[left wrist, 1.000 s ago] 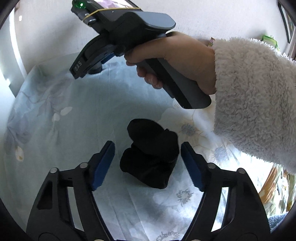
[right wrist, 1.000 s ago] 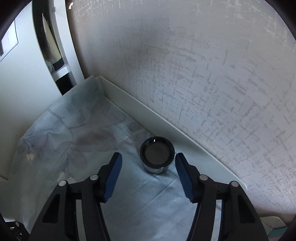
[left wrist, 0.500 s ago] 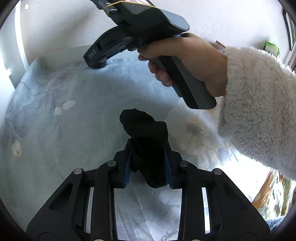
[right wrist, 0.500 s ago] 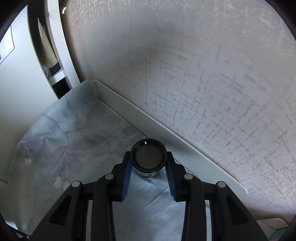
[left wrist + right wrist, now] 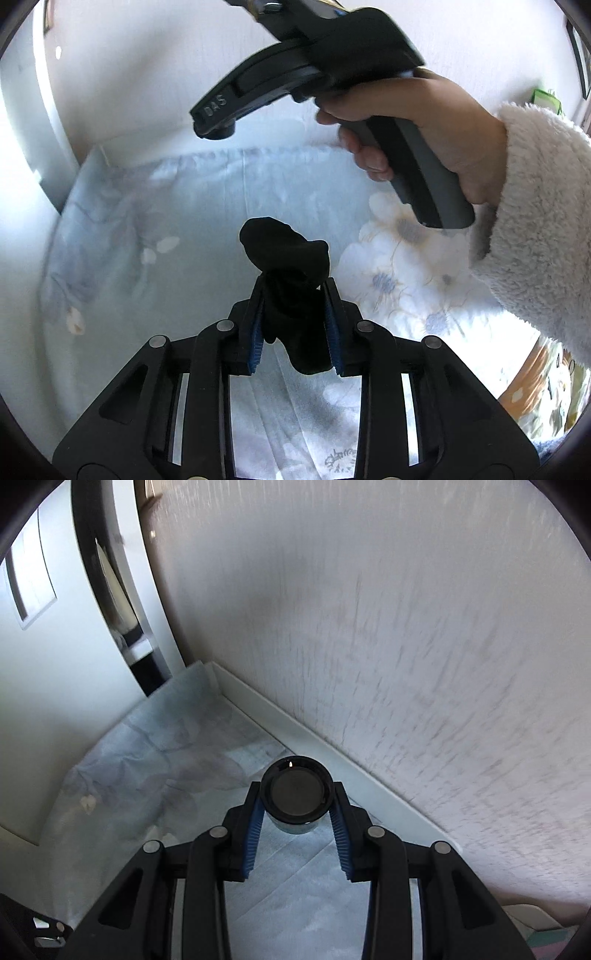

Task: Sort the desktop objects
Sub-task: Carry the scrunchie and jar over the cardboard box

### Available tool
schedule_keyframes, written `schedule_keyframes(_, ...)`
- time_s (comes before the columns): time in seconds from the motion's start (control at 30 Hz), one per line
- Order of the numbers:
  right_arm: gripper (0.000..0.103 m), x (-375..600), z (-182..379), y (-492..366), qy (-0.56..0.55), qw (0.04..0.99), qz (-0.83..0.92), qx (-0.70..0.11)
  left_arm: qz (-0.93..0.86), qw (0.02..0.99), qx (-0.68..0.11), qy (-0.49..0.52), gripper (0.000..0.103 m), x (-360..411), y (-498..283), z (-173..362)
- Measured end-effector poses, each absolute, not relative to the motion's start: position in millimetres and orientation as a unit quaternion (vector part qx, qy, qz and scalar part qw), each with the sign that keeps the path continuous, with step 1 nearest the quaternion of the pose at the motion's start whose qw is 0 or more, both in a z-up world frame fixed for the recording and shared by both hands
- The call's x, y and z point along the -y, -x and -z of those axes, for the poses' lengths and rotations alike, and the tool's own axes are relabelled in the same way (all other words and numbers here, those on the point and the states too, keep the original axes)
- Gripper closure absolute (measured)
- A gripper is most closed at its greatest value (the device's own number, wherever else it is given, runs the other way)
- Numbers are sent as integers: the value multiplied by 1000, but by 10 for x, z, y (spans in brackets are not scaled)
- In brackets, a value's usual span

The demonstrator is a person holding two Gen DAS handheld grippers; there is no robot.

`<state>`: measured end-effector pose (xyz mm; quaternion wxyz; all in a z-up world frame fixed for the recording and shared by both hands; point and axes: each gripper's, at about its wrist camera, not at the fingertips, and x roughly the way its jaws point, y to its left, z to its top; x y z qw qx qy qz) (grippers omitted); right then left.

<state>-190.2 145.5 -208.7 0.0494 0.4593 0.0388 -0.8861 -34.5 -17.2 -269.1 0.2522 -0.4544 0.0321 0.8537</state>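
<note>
My left gripper (image 5: 294,291) is shut on a black sock (image 5: 284,254), a crumpled dark bundle that hangs between the blue pads above the floral cloth. My right gripper (image 5: 296,794) is shut on a small round jar with a black lid (image 5: 295,794) and a shiny metal body, held above the cloth near the wall. In the left wrist view the right gripper's dark handle (image 5: 417,162) shows in a hand with a fluffy white sleeve; its fingers are out of sight there.
A pale blue floral cloth (image 5: 155,229) covers the desktop. A white ledge (image 5: 332,753) runs along the textured wall (image 5: 406,627). A dark-framed shelf opening (image 5: 122,609) stands at the left. An orange patterned item (image 5: 543,380) lies at the right edge.
Both grippers closed, the left on the sock and the right on the jar. Both have since lifted their objects off the cloth, and the right handle has risen in the left view.
</note>
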Motion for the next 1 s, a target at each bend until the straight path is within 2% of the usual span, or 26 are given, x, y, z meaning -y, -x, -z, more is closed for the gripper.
schedule_keyframes(0.53,71,-1813,921,1203,-427,13,904,-23,-858,287,-47,423,78,-60,361,1733)
schedule_keyframes(1.0,71,-2600,154,47,-381,-95,919,6,-846,375,-100,365,78,-945,384,991)
